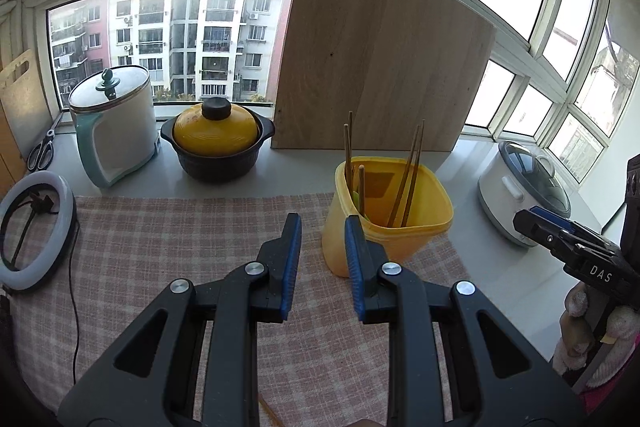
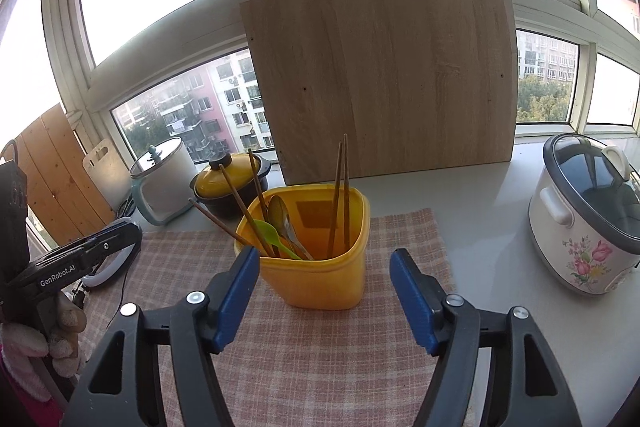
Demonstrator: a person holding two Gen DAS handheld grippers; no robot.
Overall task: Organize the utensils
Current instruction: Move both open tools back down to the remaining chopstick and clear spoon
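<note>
Yellow tub [image 2: 320, 259] standing upright on checked cloth [image 2: 280, 347] over the worktop, holding wooden chopsticks [image 2: 340, 195], a metal spoon [image 2: 282, 217], a green spoon [image 2: 272, 233]. Right claw [image 2: 324, 291] hovering before the tub, gaping wide, empty. Left claw [image 1: 323, 259] hanging just left of the tub, narrowly parted, empty.

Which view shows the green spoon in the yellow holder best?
The right wrist view: it looks down into the yellow holder, so the green spoon shows whole beside the metal spoon. The left wrist view shows only a green sliver behind the rim.
</note>
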